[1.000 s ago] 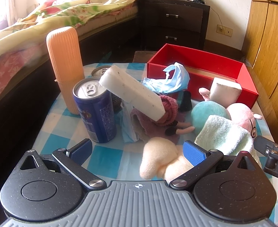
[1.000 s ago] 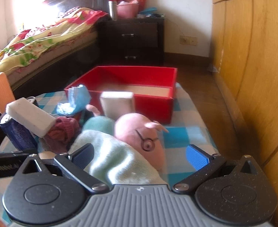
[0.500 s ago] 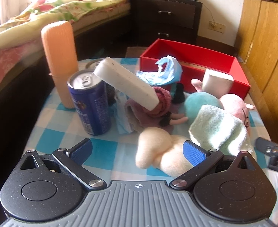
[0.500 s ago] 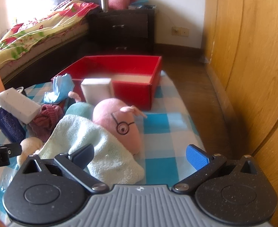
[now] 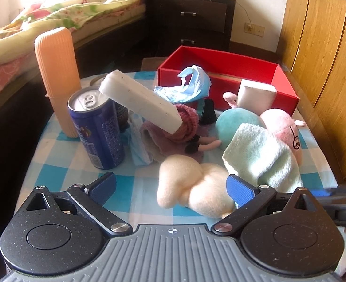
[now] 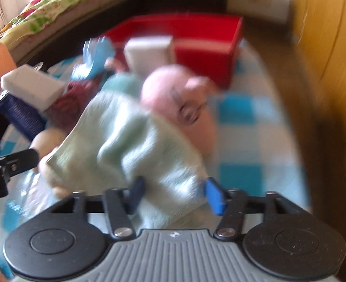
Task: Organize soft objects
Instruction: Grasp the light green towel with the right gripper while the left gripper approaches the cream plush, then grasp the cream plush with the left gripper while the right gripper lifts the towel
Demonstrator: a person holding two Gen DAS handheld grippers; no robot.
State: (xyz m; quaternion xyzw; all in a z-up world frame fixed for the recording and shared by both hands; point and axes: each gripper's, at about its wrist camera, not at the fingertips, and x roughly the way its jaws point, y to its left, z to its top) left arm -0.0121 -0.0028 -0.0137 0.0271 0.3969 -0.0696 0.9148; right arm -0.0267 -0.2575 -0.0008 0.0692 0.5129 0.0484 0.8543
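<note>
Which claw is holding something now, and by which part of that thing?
The right claw has just closed on the green towel, at its near edge. The left claw holds nothing.

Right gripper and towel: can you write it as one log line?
right gripper: jaws closing on green towel | left gripper: open | red box: empty

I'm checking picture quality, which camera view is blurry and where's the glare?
Right wrist view: motion-smeared throughout, pink plush and red box soft-edged. Left wrist view: sharp; window glare washes out the bed at upper left; fisheye bends the wooden wardrobe.
</note>
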